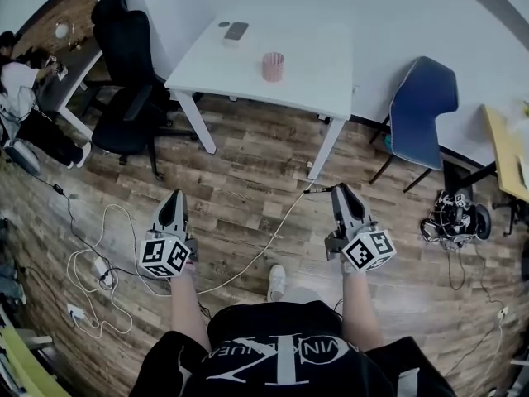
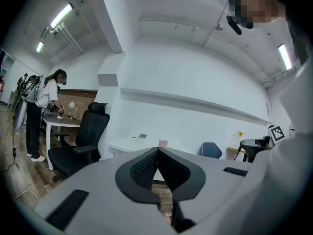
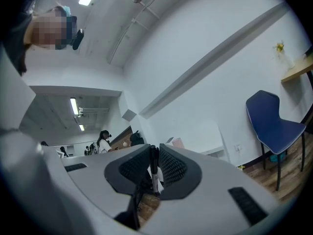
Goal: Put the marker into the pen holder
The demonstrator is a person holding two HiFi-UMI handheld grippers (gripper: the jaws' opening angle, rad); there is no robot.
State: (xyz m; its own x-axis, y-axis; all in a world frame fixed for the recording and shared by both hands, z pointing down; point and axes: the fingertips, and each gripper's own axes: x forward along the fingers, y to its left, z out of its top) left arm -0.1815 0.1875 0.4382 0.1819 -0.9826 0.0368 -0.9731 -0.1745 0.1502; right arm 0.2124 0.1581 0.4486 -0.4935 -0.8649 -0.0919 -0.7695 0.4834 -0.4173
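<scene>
Right gripper [image 1: 341, 191] level, forward — marker [image 3: 153, 169] clamped

Head view steeply down; both gripper views level, toward shared table [image 1: 314, 73]

White table [image 1: 314, 81] seen at top centre. Pink pen holder [image 1: 273, 66] stood upright on it; dark flat device [image 1: 236, 31] laid near far edge. Black office chair [image 1: 128, 81] placed left of table, blue chair [image 1: 423, 98] right of it. Left gripper [image 1: 174, 197] and right gripper [image 1: 340, 190] held well apart over wooden floor [image 1: 248, 172], both pointed toward table. White cables [image 1: 91, 263] strewn on floor at left.
</scene>
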